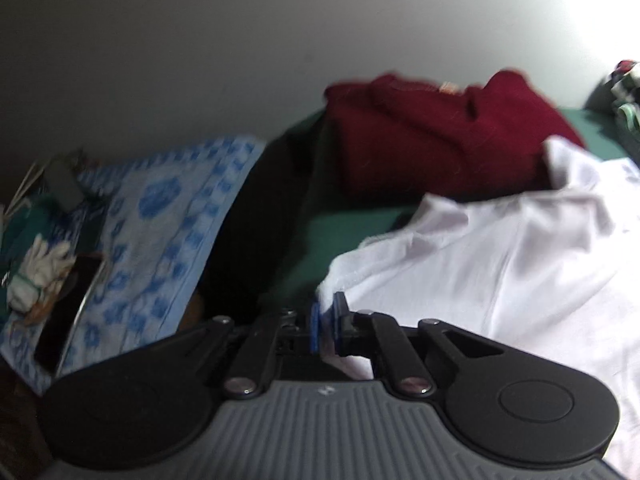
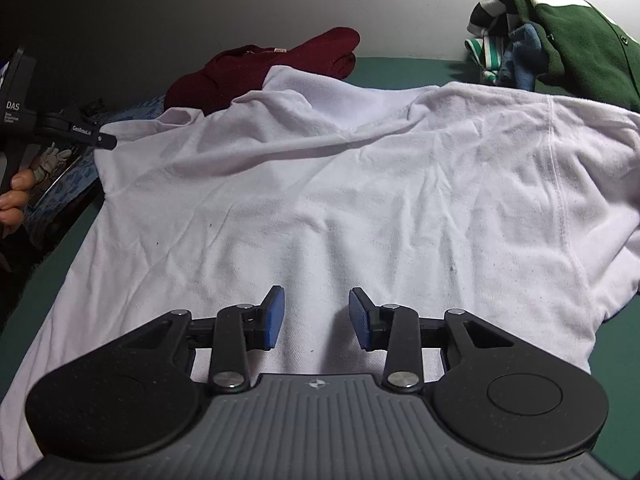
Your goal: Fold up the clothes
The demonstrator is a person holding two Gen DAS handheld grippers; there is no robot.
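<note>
A white T-shirt (image 2: 340, 184) lies spread over the green surface (image 2: 400, 70), wrinkled near its far edge. My right gripper (image 2: 316, 318) hovers open just above the shirt's near part, with nothing between its blue pads. In the left wrist view my left gripper (image 1: 328, 328) is shut on a corner of the white T-shirt (image 1: 500, 260) at the shirt's left edge. The left gripper (image 2: 106, 140) also shows at the far left of the right wrist view, held by a hand (image 2: 14, 196).
A dark red garment (image 1: 432, 136) lies bunched behind the shirt. A pile of green and striped clothes (image 2: 560, 32) sits at the back right. A blue patterned cloth (image 1: 160, 232), a phone (image 1: 66, 316) and white gloves (image 1: 40, 276) lie to the left.
</note>
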